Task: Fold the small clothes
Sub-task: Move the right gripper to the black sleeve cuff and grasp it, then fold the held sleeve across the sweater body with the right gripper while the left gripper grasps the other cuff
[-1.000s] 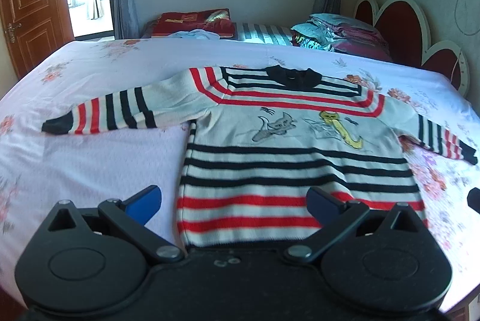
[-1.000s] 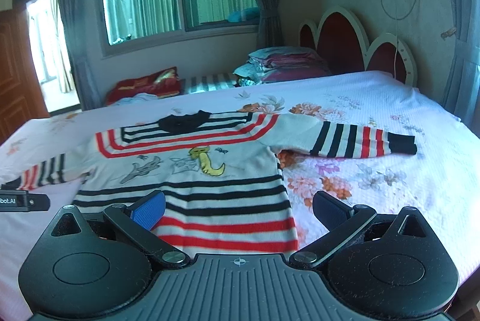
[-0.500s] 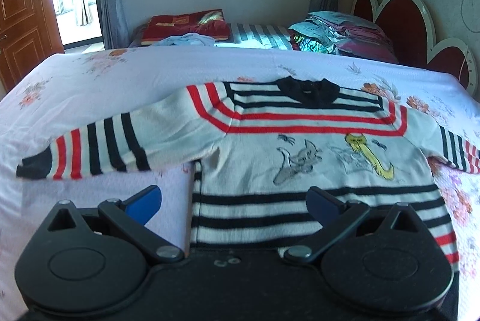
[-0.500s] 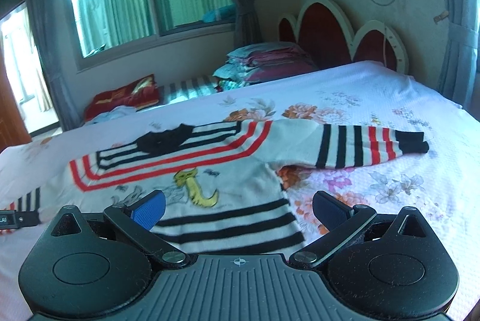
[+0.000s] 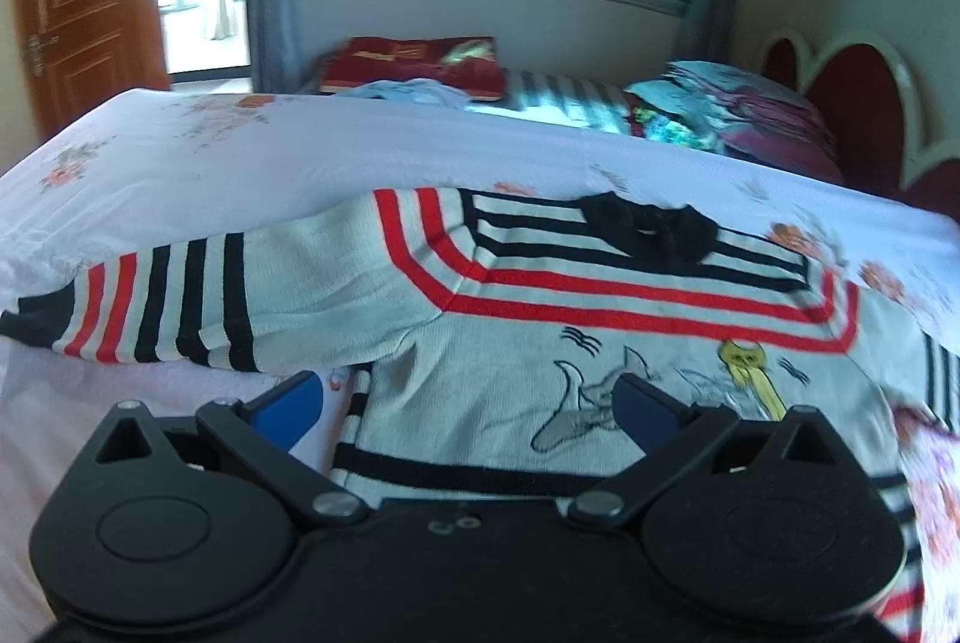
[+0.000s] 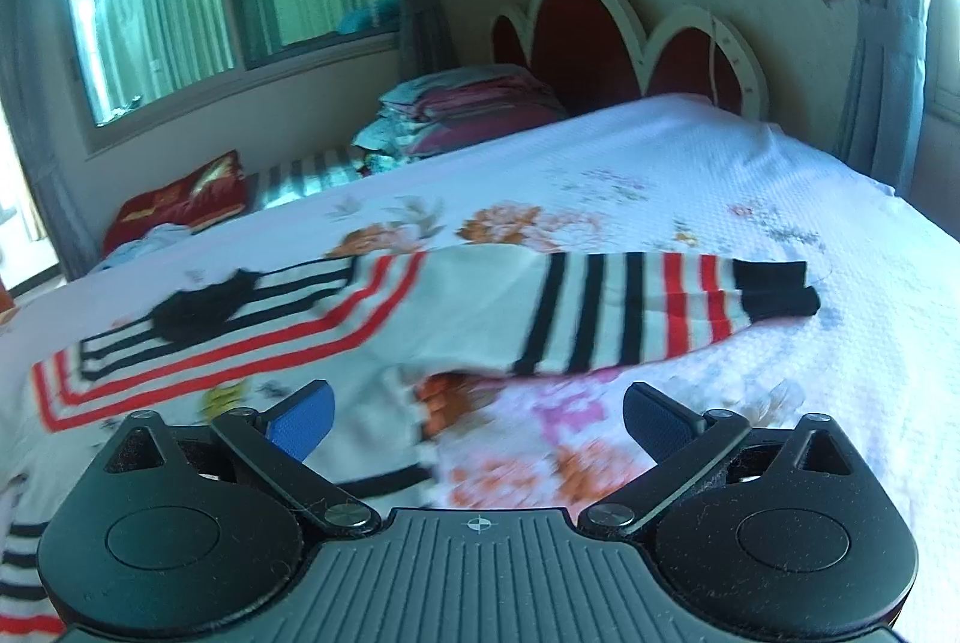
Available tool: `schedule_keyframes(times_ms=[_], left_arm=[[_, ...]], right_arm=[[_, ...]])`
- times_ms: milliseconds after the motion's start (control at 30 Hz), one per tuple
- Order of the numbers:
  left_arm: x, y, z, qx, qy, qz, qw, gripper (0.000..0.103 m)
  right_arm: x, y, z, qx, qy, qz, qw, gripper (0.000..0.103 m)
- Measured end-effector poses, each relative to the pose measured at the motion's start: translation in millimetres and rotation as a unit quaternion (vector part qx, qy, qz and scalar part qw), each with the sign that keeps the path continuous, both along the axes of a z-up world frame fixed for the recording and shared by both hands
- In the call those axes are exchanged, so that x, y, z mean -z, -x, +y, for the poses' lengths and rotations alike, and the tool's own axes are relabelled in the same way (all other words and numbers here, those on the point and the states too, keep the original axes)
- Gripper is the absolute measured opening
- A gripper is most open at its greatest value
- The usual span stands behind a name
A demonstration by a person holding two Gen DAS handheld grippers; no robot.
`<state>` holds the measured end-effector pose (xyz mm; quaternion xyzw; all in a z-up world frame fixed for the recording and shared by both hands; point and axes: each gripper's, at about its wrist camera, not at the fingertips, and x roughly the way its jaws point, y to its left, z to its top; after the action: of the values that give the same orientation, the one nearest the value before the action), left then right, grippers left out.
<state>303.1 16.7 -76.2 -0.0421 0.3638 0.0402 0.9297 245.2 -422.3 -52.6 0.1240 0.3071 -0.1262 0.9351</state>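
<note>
Both tongs, left [image 5: 468, 400] and right [image 6: 477, 418], are wide apart and hold nothing. Our sweater [image 5: 600, 337] lies flat mid-frame on the bed [image 6: 720, 175]. We should pinch each sleeve near its armpit and fold inward slowly.

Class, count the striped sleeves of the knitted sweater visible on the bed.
2. One striped sleeve stretches out left of the striped knitted sweater; the other sleeve stretches right, across the floral bedsheet.
</note>
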Motion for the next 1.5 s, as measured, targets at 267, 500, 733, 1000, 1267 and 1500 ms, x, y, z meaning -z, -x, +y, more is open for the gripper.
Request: schedule_keyframes(times_ms=[267,500,733,1000,1267,1500], left_arm=[[21,-32,-37,-0.031,-0.011,0.031,0.999,0.103],[33,-47,-64,-0.033,-0.013,0.038,0.9986,0.102],[34,-47,-88,-0.002,-0.05,0.02,0.9985,0.102],[33,-49,-98,0.018,-0.055,0.028,0.9979,0.101],[25,-53,-96,0.024,-0.042,0.025,0.9985,0.1],[15,-56,-72,0.012,-0.03,0.023,0.9992,0.102]], right_arm=[[40,-38,-95,0.048,-0.037,0.045,0.997,0.07],[74,-58,-160,0.091,-0.05,0.082,0.991,0.07],[99,-73,-200,0.123,-0.082,0.09,0.985,0.045],[104,-86,-220,0.149,-0.103,0.064,0.981,0.023],[73,-93,-198,0.116,-0.057,0.013,0.992,0.007],[27,-126,-99,-0.003,-0.02,-0.044,0.999,0.007]])
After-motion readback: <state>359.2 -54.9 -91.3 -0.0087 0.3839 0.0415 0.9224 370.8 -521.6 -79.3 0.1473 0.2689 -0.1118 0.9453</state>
